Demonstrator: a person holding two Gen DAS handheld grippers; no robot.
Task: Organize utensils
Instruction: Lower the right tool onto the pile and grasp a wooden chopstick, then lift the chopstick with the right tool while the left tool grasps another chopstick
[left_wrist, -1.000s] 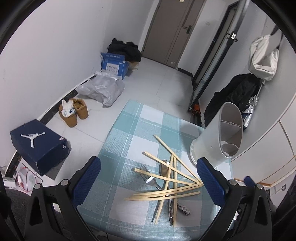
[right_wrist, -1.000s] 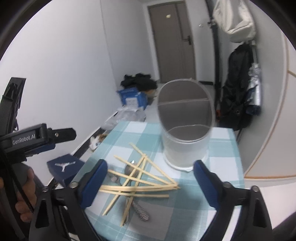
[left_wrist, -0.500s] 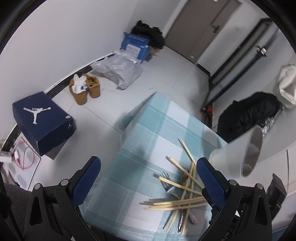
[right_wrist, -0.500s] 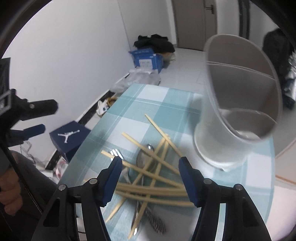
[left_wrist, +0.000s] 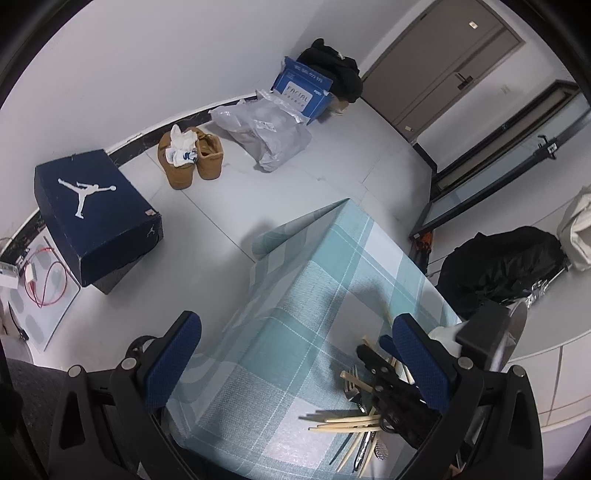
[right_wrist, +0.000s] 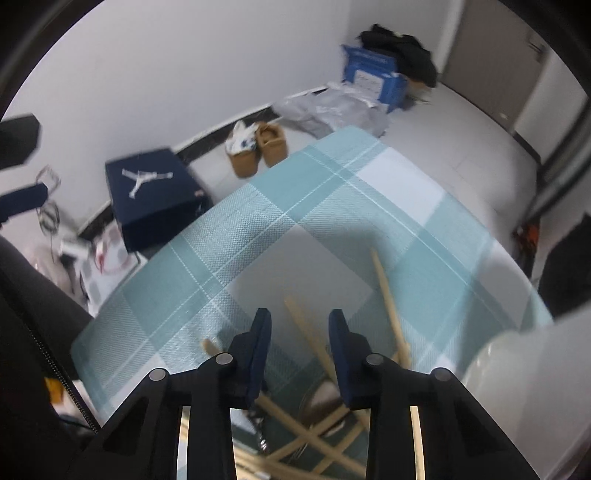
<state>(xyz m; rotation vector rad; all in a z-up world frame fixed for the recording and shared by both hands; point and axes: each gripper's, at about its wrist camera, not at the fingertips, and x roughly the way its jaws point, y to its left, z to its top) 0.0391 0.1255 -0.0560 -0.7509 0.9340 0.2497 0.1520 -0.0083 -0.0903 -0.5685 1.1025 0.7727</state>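
**Claw closing over a crossed pile of chopsticks**

Right claw (right_wrist: 300, 328) is pointing down over the pile, and its jaws are closing; they are now narrow. One chopstick (right_wrist: 314, 343) passes between the blue pads (right_wrist: 260, 354), but the picture is blurred and I cannot tell if the pads press it already. I judge they do not press it yet.

Several things could go wrong. The chopsticks (left_wrist: 347, 424) lie crossed on each other, with a fork (left_wrist: 352, 384) and a spoon (right_wrist: 325, 400) under them. If the jaws close on two sticks together, one may slide out during lifting. If the pads catch a stick near its end and not its middle, it may turn and fall. Lifting a stick that lies under another one may flip its neighbours toward the table edge, because the checked tablecloth (left_wrist: 314, 295) ends near the pile.

Left claw (left_wrist: 295, 365) is wide and holds nothing; it hangs just beside the pile. In its view the right claw is very near to its right pad, so the two tools may hit each other.

Beyond the pile, the white holder (right_wrist: 524, 387) stands at the right, close to it. A swinging stick may knock it over.

Farther, on the floor, are a dark shoe box (left_wrist: 92, 210) and brown shoes (left_wrist: 192, 157); a fallen stick would land there.
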